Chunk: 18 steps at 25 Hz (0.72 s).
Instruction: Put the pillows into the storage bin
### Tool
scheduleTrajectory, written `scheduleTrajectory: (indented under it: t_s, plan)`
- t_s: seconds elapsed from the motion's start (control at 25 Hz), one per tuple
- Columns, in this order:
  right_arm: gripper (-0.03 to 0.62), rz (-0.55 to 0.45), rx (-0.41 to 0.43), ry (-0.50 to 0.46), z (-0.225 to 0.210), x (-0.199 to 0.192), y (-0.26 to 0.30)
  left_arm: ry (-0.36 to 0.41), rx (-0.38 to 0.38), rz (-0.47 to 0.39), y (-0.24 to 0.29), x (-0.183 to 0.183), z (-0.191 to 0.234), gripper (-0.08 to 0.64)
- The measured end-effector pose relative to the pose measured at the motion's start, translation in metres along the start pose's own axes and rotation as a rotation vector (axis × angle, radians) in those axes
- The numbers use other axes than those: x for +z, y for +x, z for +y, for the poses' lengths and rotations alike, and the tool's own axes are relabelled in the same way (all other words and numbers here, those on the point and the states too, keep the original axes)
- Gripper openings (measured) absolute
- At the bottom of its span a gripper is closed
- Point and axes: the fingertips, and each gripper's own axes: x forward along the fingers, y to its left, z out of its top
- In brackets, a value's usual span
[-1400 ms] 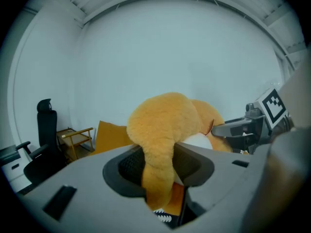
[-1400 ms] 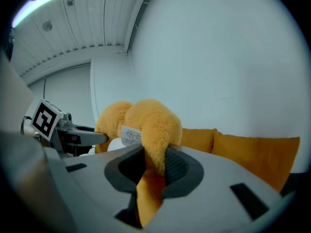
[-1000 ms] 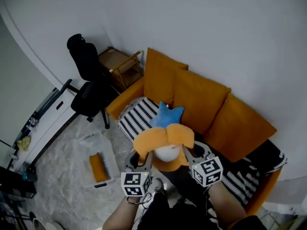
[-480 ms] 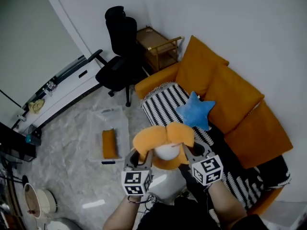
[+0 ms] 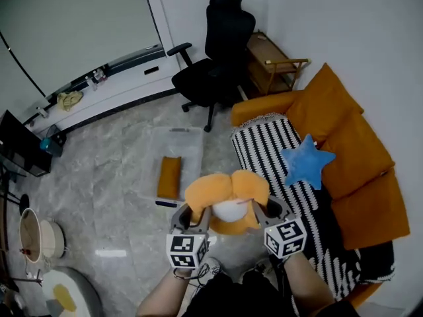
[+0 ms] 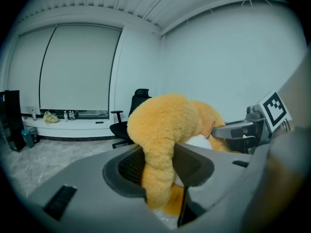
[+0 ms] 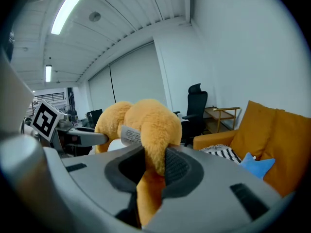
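Observation:
A fluffy orange pillow with a white middle [image 5: 228, 191] hangs between my two grippers, above the floor and next to the sofa. My left gripper [image 5: 193, 216] is shut on its left lobe [image 6: 155, 130]. My right gripper [image 5: 260, 211] is shut on its right lobe [image 7: 154, 125]. The clear storage bin [image 5: 188, 137] stands on the marble floor ahead and to the left, with one orange pillow [image 5: 169, 177] lying in it. A blue star pillow [image 5: 305, 162] rests on the striped sofa seat to the right.
The orange sofa [image 5: 360, 177] with its striped cover [image 5: 264, 144] runs along the right. A black office chair [image 5: 218, 58] and a wooden side table [image 5: 274, 61] stand beyond the bin. A low white cabinet [image 5: 112, 84] lines the window wall. Round containers [image 5: 33, 233] sit at the lower left.
The head view has swung left, from the sofa toward the floor. The bin now lies straight ahead and closer. Both grippers keep the same hold on the orange pillow.

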Motion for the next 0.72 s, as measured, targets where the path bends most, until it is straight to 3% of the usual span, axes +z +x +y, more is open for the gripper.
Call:
scheduleTrajectory:
  t_s: [0.36,0.72]
  plan:
    - [0.078,0.038,0.134,-0.039,0.111,0.007,0.101,-0.056,0.134,-0.005,-0.047,-0.015,0.136,0.163]
    - [0.078,0.106,0.297,-0.077,0.146,0.009,0.198,-0.148,0.292,0.024,-0.039,-0.031,0.216,0.163]
